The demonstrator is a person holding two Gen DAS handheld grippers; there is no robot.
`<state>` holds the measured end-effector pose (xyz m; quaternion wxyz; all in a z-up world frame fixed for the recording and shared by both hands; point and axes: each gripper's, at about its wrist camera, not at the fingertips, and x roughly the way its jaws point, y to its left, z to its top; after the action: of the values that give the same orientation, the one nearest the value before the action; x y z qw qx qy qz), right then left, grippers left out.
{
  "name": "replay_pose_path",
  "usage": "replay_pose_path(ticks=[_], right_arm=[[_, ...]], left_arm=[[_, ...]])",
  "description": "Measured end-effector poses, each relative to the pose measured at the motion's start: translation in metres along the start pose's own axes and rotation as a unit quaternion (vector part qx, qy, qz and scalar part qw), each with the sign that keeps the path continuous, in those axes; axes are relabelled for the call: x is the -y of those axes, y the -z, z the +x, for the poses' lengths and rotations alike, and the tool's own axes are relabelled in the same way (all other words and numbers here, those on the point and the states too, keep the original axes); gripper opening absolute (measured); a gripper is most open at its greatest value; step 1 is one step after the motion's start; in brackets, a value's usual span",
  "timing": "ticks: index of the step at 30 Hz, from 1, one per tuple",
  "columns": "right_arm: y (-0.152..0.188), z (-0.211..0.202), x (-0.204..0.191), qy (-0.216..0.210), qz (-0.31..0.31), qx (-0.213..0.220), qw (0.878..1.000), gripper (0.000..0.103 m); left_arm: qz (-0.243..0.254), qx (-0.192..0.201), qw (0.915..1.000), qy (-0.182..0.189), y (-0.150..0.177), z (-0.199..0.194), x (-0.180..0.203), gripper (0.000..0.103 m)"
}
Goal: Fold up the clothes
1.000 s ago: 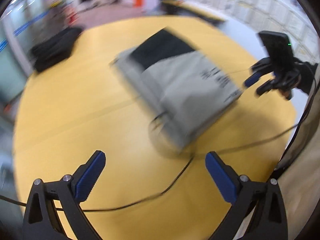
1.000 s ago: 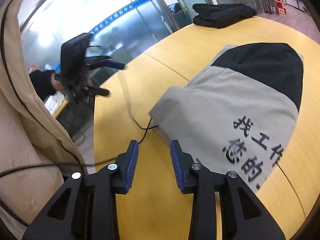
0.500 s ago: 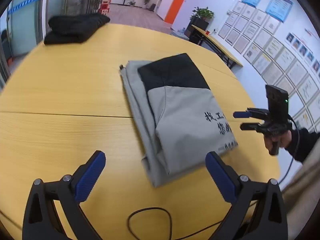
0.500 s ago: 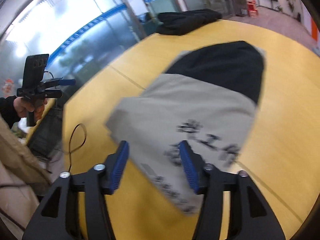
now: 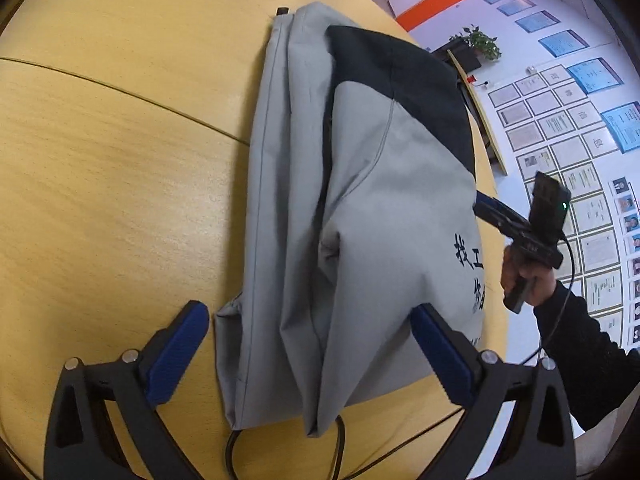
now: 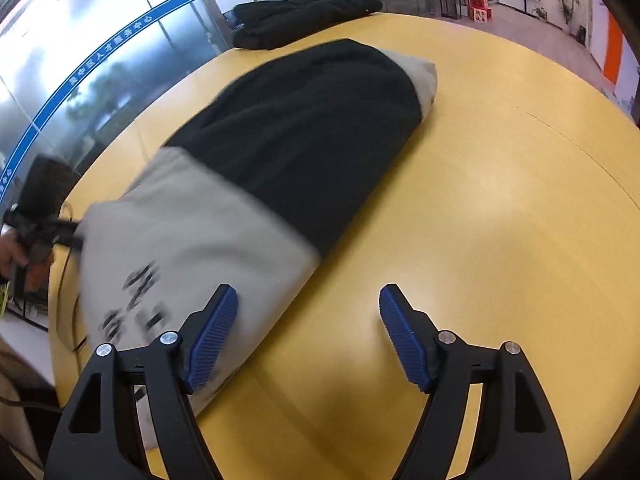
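- Both grippers have come down close over the folded jacket (image 5: 360, 220), which now fills each wrist view; the right gripper (image 6: 308, 336) has just been opening its jaws, with only the jacket's near edge and bare tabletop showing between them.
- Folded jacket is lying flat on the yellow table (image 5: 120, 160), grey with a black upper panel and dark printed characters near one edge.
- Left gripper (image 5: 312, 352) is hovering with its jaws spread wide, straddling the jacket's near end; the pads are not pressing on the cloth.
- Right gripper's jaws are standing wide, gripping nothing; its left pad is showing in front of the grey cloth.
- Black cable (image 5: 340, 440) is running out from under the jacket's near end.
- Black garment (image 6: 304, 16) is lying at the table's far edge, well apart.
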<state>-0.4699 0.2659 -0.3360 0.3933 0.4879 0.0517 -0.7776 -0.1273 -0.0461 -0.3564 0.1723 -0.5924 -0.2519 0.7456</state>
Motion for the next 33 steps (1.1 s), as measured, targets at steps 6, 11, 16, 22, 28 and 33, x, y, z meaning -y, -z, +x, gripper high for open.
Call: replay_pose_path(ticks=[6, 11, 16, 22, 28, 33], right_arm=[[-0.029, 0.034, 0.007, -0.057, 0.02, 0.0, 0.998, 0.082], [-0.029, 0.047, 0.004, -0.071, 0.032, -0.002, 0.997, 0.085], [-0.027, 0.049, -0.003, -0.049, 0.035, 0.001, 0.998, 0.069], [-0.023, 0.045, -0.018, 0.005, 0.032, 0.01, 0.999, 0.05], [-0.021, 0.022, -0.057, 0.077, -0.012, 0.04, 0.996, 0.023], [-0.024, 0.003, -0.096, 0.13, -0.032, 0.081, 0.988, 0.018]], left_arm=[[-0.047, -0.013, 0.9987, 0.015, 0.008, -0.002, 0.001, 0.103], [-0.127, -0.022, 0.9882, 0.083, 0.011, 0.0, -0.012, 0.103], [-0.155, -0.033, 0.9803, 0.118, 0.012, 0.004, -0.016, 0.102], [-0.174, -0.063, 0.9741, 0.13, 0.019, 0.026, -0.018, 0.035], [-0.138, -0.044, 0.9783, 0.148, 0.02, 0.0, -0.012, 0.024], [-0.107, -0.002, 0.9775, 0.182, 0.017, -0.051, -0.007, 0.021]])
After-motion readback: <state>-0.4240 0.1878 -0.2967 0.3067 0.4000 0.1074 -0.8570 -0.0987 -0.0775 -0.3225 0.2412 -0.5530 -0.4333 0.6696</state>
